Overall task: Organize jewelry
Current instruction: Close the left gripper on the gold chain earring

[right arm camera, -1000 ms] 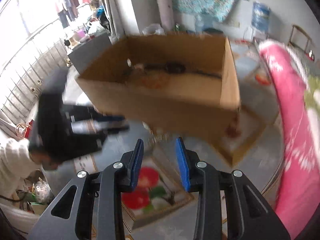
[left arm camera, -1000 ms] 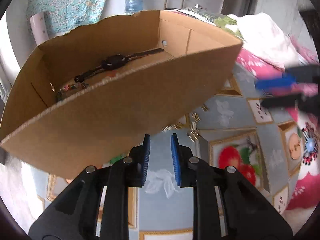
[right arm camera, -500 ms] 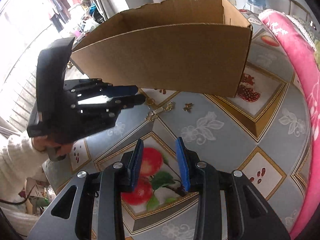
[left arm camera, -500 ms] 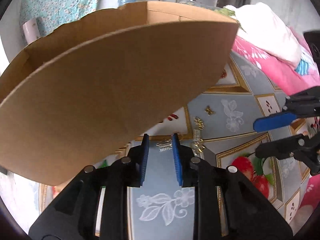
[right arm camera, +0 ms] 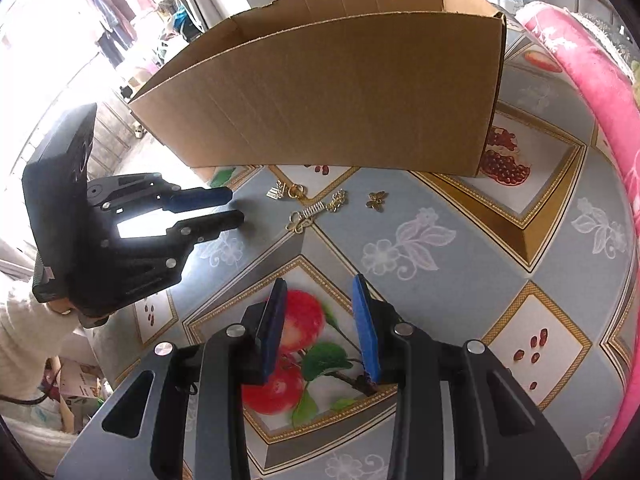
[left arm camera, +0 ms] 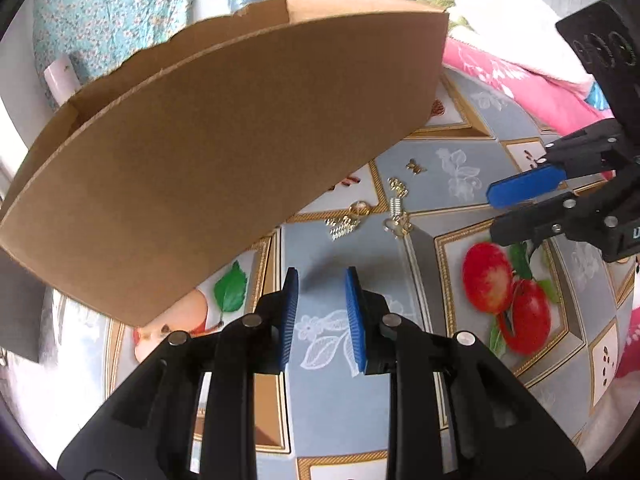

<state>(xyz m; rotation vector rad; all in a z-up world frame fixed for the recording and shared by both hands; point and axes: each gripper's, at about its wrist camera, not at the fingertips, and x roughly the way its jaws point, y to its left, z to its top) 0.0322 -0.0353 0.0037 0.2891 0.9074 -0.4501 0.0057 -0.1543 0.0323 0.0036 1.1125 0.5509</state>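
Two black grippers with blue pads hover empty over a fruit-patterned vinyl tablecloth [right arm camera: 440, 216]: the right gripper [right arm camera: 320, 320] nearest, jaws apart above a printed apple, the left gripper [right arm camera: 224, 208] further on at the left, its jaws also parted and aimed at the jewelry. Beyond them a small gold butterfly charm [right arm camera: 377, 200], a long gold chain piece [right arm camera: 316, 212] and a gold fan-shaped earring [right arm camera: 286, 191] lie loose on the cloth, just in front of the tall brown cardboard box [right arm camera: 340, 96]. The pickup appears about to begin; the next move likely calls for lowering the left gripper onto the nearest gold piece and pinching precisely.
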